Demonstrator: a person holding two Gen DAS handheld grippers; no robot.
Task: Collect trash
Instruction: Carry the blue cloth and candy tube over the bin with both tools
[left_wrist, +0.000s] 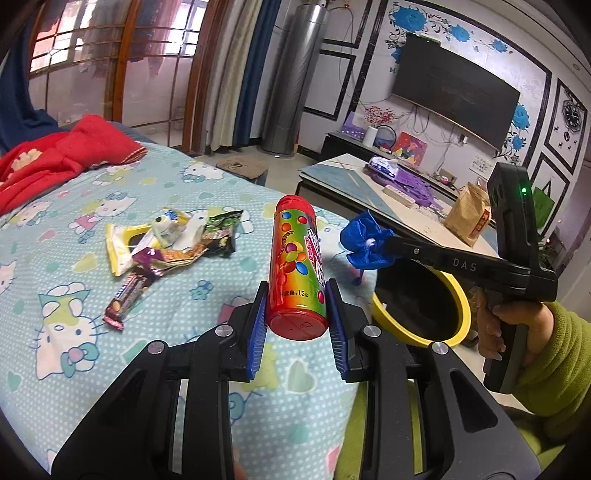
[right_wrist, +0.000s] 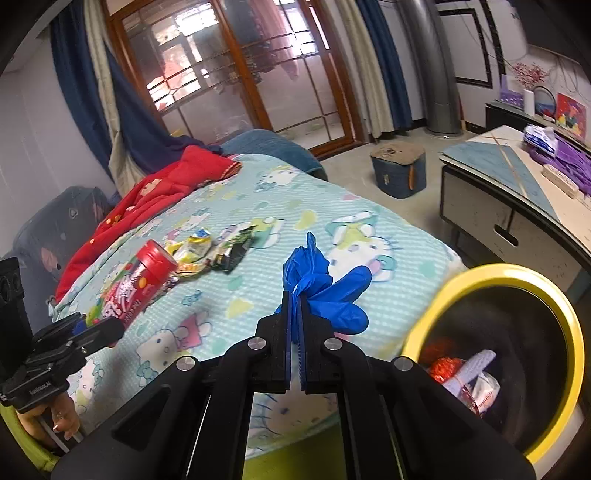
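Note:
My left gripper (left_wrist: 297, 306) is shut on a red candy tube (left_wrist: 297, 266) with a coloured candy label and holds it above the bed; the tube also shows in the right wrist view (right_wrist: 138, 282). My right gripper (right_wrist: 295, 299) is shut on a crumpled blue glove (right_wrist: 325, 288), held over the bed's edge; the glove also shows in the left wrist view (left_wrist: 365, 242). A pile of snack wrappers (left_wrist: 166, 243) lies on the Hello Kitty bedsheet (left_wrist: 74, 302). A yellow-rimmed bin (right_wrist: 550, 365) with trash inside stands beside the bed, right of the glove.
A red blanket (left_wrist: 55, 158) lies at the bed's far end. A low table (left_wrist: 369, 184) with a paper bag (left_wrist: 469, 214) and purple items stands beyond the bin. A blue stool (right_wrist: 399, 170) sits on the floor.

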